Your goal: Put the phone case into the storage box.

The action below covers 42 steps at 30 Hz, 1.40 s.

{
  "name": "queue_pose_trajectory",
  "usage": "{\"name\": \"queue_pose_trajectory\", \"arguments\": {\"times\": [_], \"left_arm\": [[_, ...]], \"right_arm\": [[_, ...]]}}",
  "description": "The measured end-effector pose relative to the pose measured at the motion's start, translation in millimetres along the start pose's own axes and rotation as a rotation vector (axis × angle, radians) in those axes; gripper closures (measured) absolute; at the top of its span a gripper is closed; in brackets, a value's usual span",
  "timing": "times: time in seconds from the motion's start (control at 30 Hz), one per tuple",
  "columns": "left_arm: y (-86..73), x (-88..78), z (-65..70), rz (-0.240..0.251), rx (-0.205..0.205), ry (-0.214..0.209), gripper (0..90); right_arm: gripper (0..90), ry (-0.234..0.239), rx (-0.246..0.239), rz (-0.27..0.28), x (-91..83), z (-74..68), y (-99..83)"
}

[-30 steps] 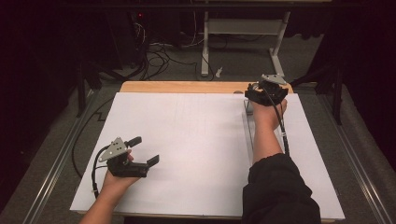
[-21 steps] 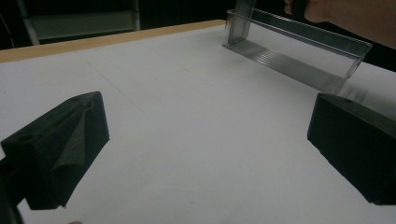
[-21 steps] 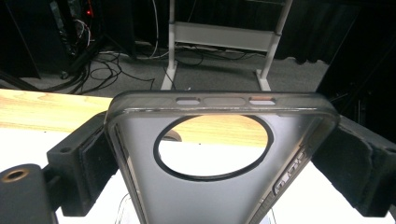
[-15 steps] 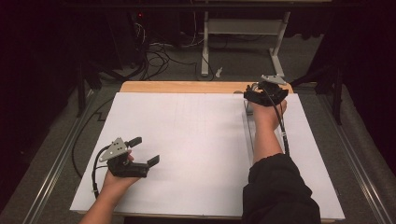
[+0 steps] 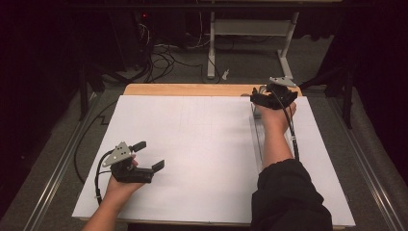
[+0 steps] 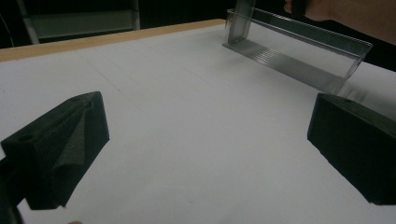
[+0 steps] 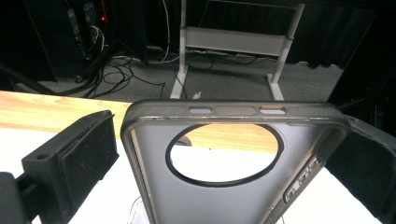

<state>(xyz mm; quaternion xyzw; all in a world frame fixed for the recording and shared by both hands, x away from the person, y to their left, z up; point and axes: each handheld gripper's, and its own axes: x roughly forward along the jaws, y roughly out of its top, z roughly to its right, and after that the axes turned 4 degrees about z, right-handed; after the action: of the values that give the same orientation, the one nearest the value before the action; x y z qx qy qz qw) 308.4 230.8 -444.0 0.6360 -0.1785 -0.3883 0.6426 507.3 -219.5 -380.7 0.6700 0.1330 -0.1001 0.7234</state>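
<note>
a phone case (image 7: pixel 233 163) stands on the clear rack (image 6: pixel 299 51) at the table's (image 5: pixel 192 90) far right.

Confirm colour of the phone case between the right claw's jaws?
Translucent smoky grey phone case with a darker rim and round cutout; right gripper view shows it best.

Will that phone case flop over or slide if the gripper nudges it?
The phone case looks thin and hollow, so probably light and bendy. Leaning in the clear stand, it may tip easily. Its smooth surface could slip between the open right gripper pads.
</note>
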Motion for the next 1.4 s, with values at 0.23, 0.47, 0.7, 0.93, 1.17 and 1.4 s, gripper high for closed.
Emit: {"name": "queue_pose_trajectory", "arguments": {"times": [0.23, 0.47, 0.7, 0.93, 1.17, 1.4], "left_arm": [[-0.1, 0.3, 0.0, 0.001, -0.003, 0.002, 0.2], [-0.1, 0.2, -0.1, 0.001, -0.004, 0.001, 0.2], [-0.2, 0.6, 0.1, 0.0, -0.005, 0.001, 0.2], [-0.9, 1.5, -0.3, -0.007, -0.003, -0.001, 0.2], [-1.0, 1.9, -0.4, -0.009, -0.004, -0.002, 0.2], [-0.9, 2.8, 0.1, -0.01, -0.003, -0.002, 0.2]], "right_arm": [[0.1, 0.016, -0.005, 0.012, -2.7, 2.2, 2.8], [0.1, 0.022, -0.012, 0.016, -5.2, 2.5, 4.4], [0.1, 0.027, -0.012, 0.045, -8.2, 4.1, 9.6], [0.1, 0.027, -0.013, 0.065, -9.7, 5.5, 13.5], [0.2, 0.036, -0.011, 0.083, -13.4, 5.6, 18.6], [0.2, 0.041, -0.008, 0.098, -21.8, 9.2, 24.2]]}}
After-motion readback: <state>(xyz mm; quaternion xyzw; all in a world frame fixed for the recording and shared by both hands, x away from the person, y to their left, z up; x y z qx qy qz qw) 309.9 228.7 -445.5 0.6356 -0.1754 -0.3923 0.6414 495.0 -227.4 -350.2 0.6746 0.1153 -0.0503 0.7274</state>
